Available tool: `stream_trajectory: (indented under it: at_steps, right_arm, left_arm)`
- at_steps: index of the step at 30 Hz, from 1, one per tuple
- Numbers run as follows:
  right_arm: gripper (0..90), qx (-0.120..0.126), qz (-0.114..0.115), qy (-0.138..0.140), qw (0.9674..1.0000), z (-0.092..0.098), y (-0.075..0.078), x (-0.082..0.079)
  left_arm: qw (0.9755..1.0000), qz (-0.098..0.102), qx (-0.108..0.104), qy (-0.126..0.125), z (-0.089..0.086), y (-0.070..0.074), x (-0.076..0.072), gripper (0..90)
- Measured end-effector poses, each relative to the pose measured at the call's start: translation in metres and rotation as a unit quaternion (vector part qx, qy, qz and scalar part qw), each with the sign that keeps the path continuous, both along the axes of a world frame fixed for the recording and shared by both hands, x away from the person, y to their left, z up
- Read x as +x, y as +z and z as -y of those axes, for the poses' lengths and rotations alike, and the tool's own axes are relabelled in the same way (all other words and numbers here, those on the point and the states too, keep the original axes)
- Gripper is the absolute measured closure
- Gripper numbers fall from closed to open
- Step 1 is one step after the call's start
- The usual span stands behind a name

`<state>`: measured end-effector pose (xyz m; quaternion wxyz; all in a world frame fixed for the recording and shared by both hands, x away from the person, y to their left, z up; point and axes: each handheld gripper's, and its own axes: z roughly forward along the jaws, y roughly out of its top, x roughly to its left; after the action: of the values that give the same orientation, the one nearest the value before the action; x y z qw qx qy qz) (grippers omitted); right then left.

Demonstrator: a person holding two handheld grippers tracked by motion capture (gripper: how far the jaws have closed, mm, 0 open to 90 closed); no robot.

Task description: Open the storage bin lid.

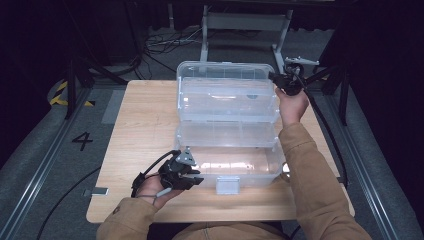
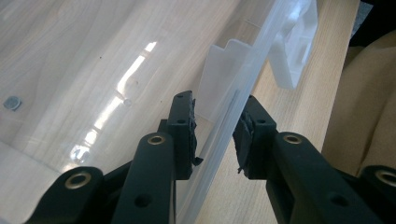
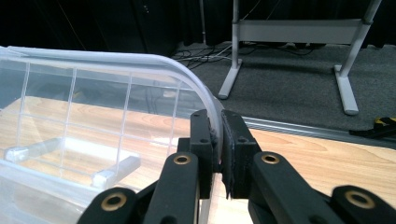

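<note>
right gripper pinching lid rim at far right corner | left gripper jaws spread, straddling box front wall, near table edge | swinging lid slowly, steadying base

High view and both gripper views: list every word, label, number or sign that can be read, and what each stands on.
"4": a dark numeral on the grey floor left of the table.
No word, brand or label can be read on the clear plastic box, on its latch, or on the left gripper and right gripper.
</note>
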<state>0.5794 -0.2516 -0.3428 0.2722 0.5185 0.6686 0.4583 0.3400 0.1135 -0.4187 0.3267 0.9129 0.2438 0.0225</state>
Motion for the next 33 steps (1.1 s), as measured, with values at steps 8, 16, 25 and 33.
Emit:
stream_trajectory:
  at_steps: [8, 16, 25, 33]
  right_arm:
    - [85.2, 0.005, -0.015, 0.000, 0.9999, 0.000, -0.004, 0.006]
    - [85.1, 0.008, -0.029, 0.002, 0.9996, 0.001, -0.008, 0.011]
    - [85.0, 0.015, -0.050, 0.002, 0.9986, 0.002, -0.014, 0.018]
    - [84.9, 0.024, -0.075, 0.002, 0.9969, 0.004, -0.019, 0.026]
  left_arm:
    - [1.0000, 0.000, 0.000, 0.000, 0.000, 0.000, 0.000, 70.8]
    - [1.0000, 0.000, -0.001, 0.000, 0.000, 0.000, 0.000, 70.8]
    - [1.0000, 0.000, -0.001, 0.000, 0.000, 0.000, 0.000, 70.8]
    - [1.0000, 0.000, -0.002, 0.001, 0.000, 0.000, 0.000, 70.8]
